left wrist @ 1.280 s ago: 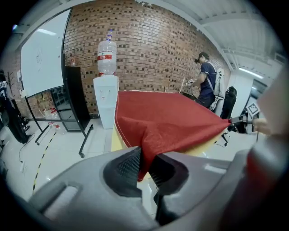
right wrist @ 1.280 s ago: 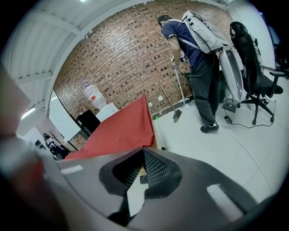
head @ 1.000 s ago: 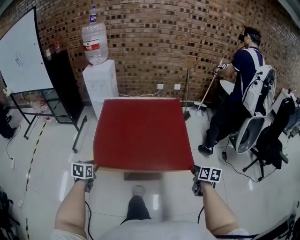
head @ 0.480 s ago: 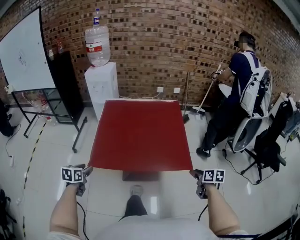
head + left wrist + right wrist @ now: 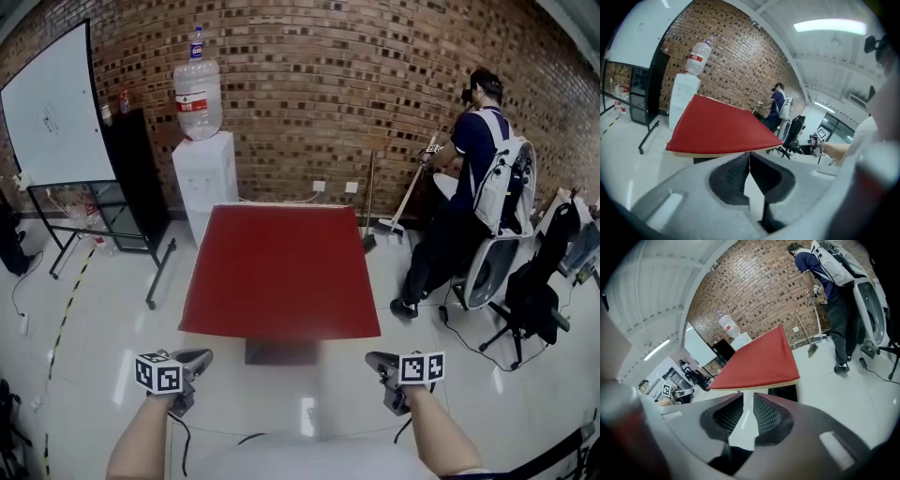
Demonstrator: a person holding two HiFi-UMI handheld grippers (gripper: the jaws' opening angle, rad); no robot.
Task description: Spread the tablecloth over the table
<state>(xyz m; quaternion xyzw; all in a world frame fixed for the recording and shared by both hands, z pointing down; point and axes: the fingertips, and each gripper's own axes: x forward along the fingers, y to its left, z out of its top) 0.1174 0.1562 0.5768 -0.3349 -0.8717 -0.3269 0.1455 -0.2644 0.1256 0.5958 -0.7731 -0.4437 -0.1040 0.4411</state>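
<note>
The red tablecloth covers the tabletop, so we hover off its near edge. Left tool closes empty, almost together; right tool closes empty, apart.

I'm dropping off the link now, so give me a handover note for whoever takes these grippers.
Left gripper: jaws closing, almost together, empty.
Right gripper: jaws closing, a gap between them, empty.
Red tablecloth lies flat over the table; both grippers are off it, near its front edge.
Done: spreading looks complete.
Left: perhaps only checking the far side hangs evenly.
</note>
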